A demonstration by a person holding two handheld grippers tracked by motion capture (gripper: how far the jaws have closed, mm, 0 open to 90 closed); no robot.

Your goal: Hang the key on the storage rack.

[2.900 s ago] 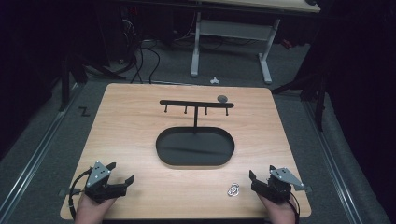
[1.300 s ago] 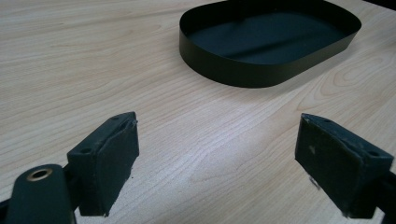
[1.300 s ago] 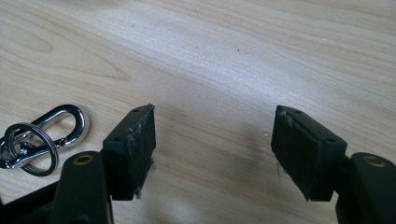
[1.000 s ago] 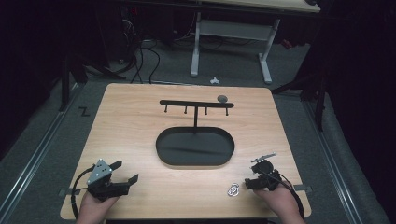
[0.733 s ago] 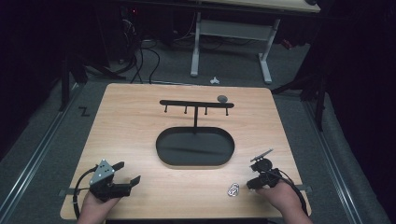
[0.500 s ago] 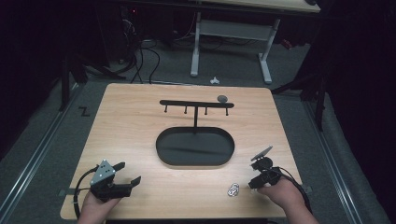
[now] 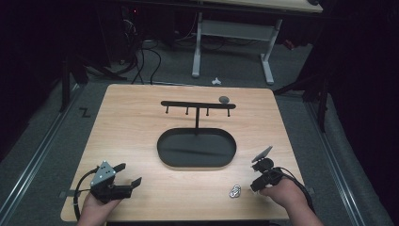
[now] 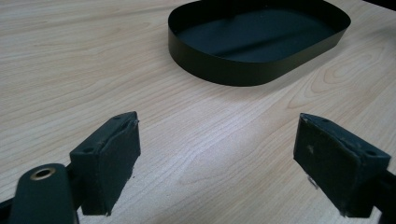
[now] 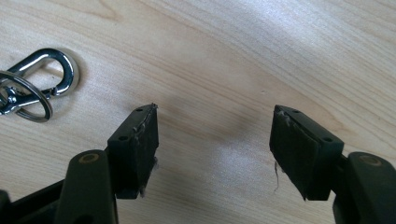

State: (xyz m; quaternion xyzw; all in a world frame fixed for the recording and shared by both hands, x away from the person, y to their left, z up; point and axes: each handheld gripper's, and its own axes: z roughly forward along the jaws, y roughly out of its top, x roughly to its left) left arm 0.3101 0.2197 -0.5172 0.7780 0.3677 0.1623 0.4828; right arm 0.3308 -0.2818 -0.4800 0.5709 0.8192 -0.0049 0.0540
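So the thing to grab here looks like the little keyring with a snap clip (image 7: 235, 191), lying flat on the wooden table (image 7: 136, 127) close to the near edge, a bit right of centre. The right gripper (image 7: 258, 177) is the one for the job, it's just to the right of the clip with a small strip of bare wood between them, while the left gripper (image 7: 123, 181) sits way over on the near left, well apart from it. In the right gripper view the keyring (image 9: 32, 86) is off to the upper left of the jaws, not between them, so my guess is the coming move has to slide the tool sideways toward the clip before anything closes. Its long axis there runs from the ring at one end up to the rounded clip end, roughly diagonal to the line of the jaws, so some wrist turn might help too. Right gripper (image 9: 214, 135) has its jaws standing wide apart with nothing but bare table between the pads, touching nothing. Left gripper (image 8: 217, 163) is likewise spread wide and empty, pointing toward the black oval tray (image 8: 219, 70) in the middle of the table. The hook stand (image 7: 197, 106) rises from the tray's far side.
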